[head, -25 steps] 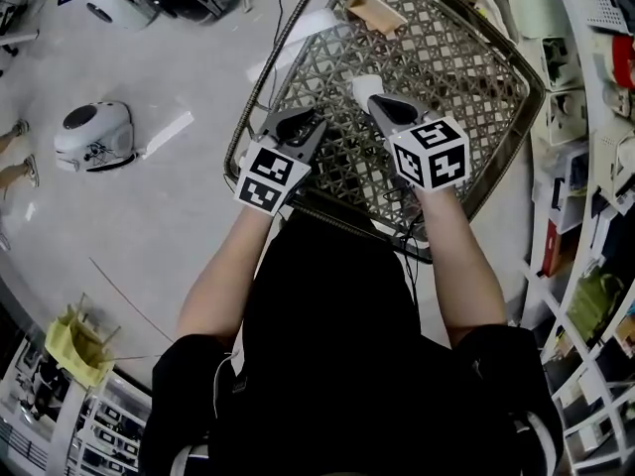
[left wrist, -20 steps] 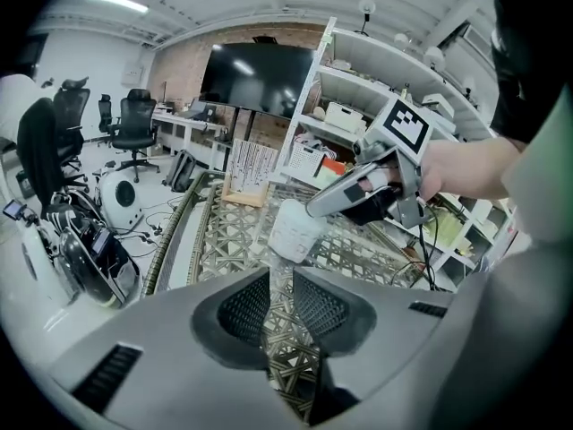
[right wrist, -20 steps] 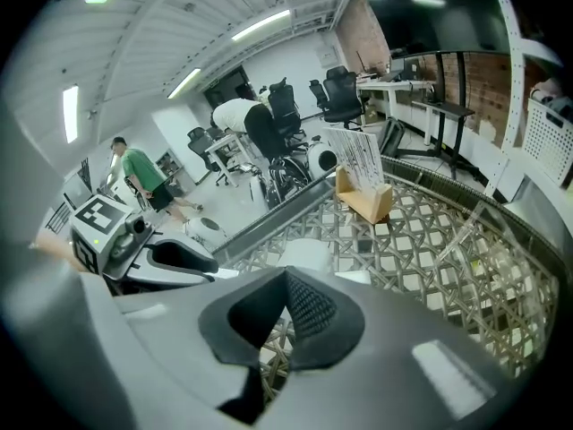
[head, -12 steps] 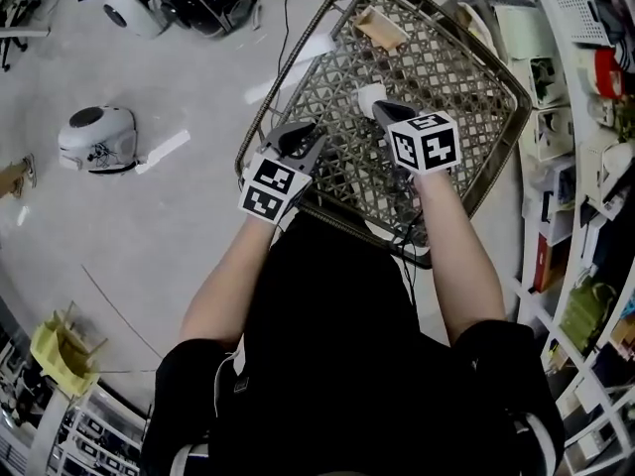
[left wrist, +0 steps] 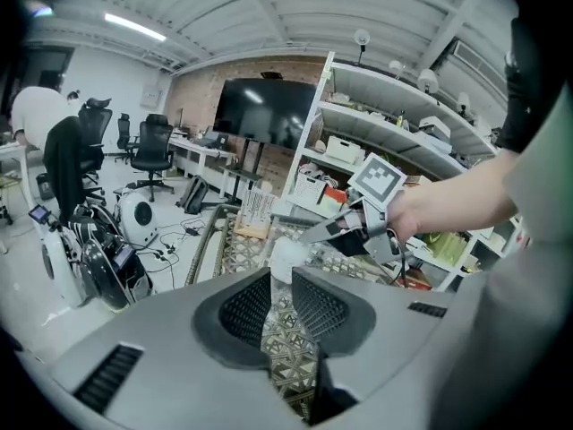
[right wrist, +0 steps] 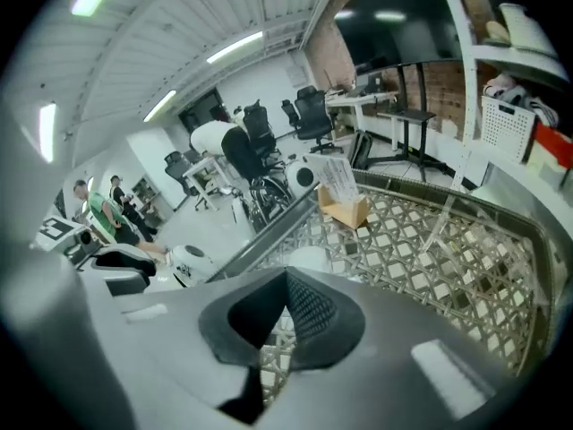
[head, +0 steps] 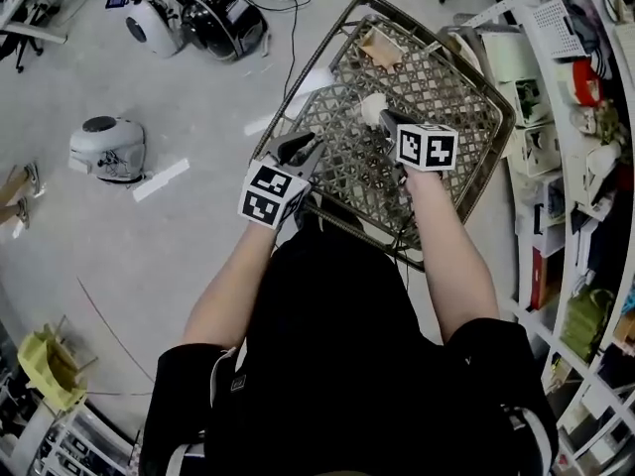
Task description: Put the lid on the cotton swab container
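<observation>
While white round container sits on lattice table | left tool parted, empty | right tool closed

The woven surface is mostly bare in the middle of the frame. A wooden box stands at its top edge. A white tub sits just ahead of the right hand-held gripper. Shelves crowd the right side.

A brown woven-lattice surface bears a small wooden holder at its far corner. Left of it, on the grey floor, sits a white domed machine; right of it stand cluttered white shelves.
</observation>
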The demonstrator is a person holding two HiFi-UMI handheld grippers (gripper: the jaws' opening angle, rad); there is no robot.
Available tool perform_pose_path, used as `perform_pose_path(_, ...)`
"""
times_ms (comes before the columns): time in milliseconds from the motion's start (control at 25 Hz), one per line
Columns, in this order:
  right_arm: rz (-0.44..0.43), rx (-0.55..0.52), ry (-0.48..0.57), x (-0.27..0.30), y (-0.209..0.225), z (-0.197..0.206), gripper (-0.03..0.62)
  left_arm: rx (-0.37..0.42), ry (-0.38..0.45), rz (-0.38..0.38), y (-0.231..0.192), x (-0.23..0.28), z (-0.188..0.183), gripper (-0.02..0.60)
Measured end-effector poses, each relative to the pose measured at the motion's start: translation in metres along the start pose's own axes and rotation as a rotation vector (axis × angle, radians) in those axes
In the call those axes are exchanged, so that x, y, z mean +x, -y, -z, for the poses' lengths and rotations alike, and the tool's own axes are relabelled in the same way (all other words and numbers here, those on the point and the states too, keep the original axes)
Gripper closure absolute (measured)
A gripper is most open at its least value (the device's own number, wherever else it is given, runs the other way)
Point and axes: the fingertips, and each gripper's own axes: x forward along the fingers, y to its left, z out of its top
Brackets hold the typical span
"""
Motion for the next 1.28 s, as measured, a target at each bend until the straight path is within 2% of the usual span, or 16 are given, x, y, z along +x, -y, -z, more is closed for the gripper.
perform_pose_path(200, -0.059, -0.008, 0.124, -0.06, -0.035, 0.0, 0.585, -0.002, 0.045, 0.002, 0.007, -0.028, -0.018, 0.516)
perform_pose_path(560, -0.131, -0.056, 0.335, -0.156, -0.07, -0.03, 0.586, 0.057, 0.109, 0.005, 0.02, -0.066, -0.063, 0.549)
perform_pose_path(760, -0.129, -0.064, 0.456, -0.208, -0.064, -0.044, 0.586, 0.095, 0.154, 0.005, 0.035, -0.083, -0.09, 0.551)
perform_pose_path(1000, -0.192, -0.083, 0.58, -0.275, -0.058, -0.054, 0.586, 0.136, 0.254, -0.028, 0.066, -0.105, -0.134, 0.557)
perform_pose_path(1280, -0.194, -0.103, 0.713, -0.343, -0.028, -0.068, 0.586, 0.168, 0.346, -0.078, 0.096, -0.112, -0.173, 0.565)
